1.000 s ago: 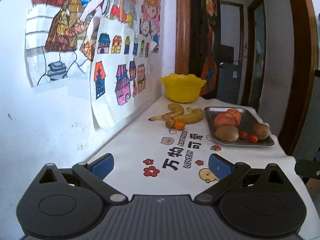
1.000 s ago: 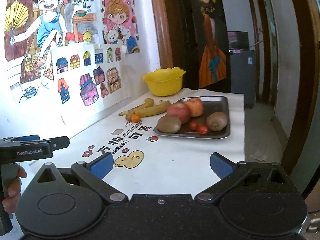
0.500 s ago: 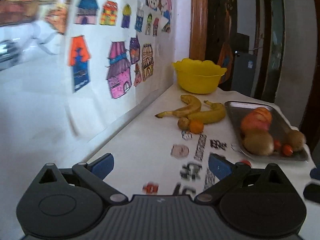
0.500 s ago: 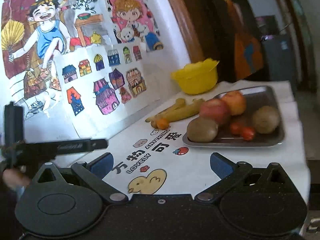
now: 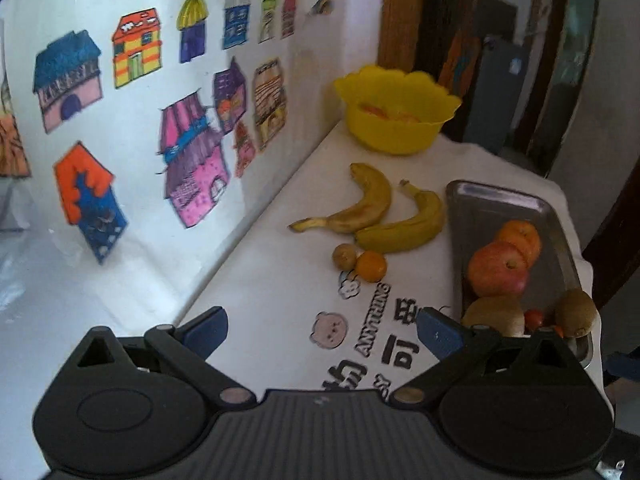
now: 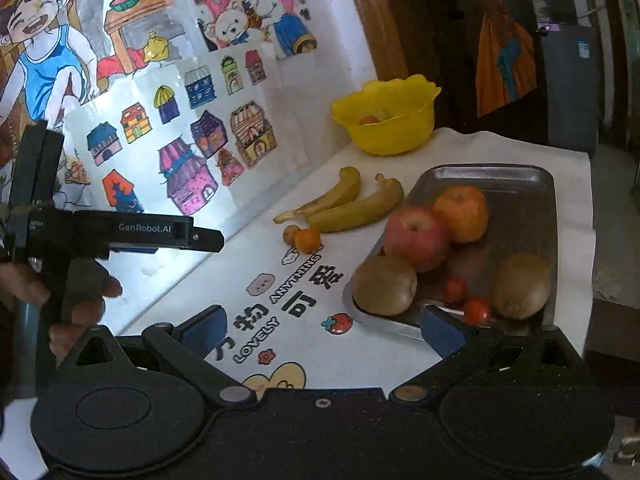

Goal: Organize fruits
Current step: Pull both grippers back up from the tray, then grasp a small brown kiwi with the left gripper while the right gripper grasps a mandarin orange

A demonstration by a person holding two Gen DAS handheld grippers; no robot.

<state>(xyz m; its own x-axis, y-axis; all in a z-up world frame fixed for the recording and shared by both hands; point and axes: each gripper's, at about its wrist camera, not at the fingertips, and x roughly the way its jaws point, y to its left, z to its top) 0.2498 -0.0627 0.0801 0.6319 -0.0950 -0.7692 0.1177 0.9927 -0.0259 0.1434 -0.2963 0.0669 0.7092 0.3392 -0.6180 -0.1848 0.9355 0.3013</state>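
The left tool [image 5: 322, 326] is sitting low in its frame, its two blue fingertips [image 5: 206, 326] spread wide apart with nothing between them. It is hanging above the white tabletop [image 5: 276, 280] and pointing toward the fruit in the middle and right of the frame.

In the right wrist view, the left tool is showing at the left edge as a black bar reaching toward the middle. A hand [image 6: 76, 300] is curling its fingers around the handle at the lower left.

The right tool [image 6: 322, 326] is also standing wide open and holding nothing. Its right fingertip [image 6: 442, 330] is sitting in front of the near rim of the metal tray [image 6: 520, 176] at the lower right.

Two bananas [image 5: 376, 212] are lying side by side on the tabletop in the middle of the frame, just left of the tray. A small brown fruit [image 5: 344, 256] and a small orange fruit [image 5: 371, 266] are touching each other just below the bananas.

In the tray, a red apple [image 6: 416, 238] is leaning against an orange [image 6: 462, 212]. Two kiwis [image 6: 384, 286] are resting near the front rim, with two little red tomatoes [image 6: 476, 310] between them.

A yellow bowl [image 6: 386, 116] is sitting at the far end of the tabletop, above the bananas, with something orange inside it. Drawings of colored houses [image 5: 192, 164] are hanging on the wall at the left.
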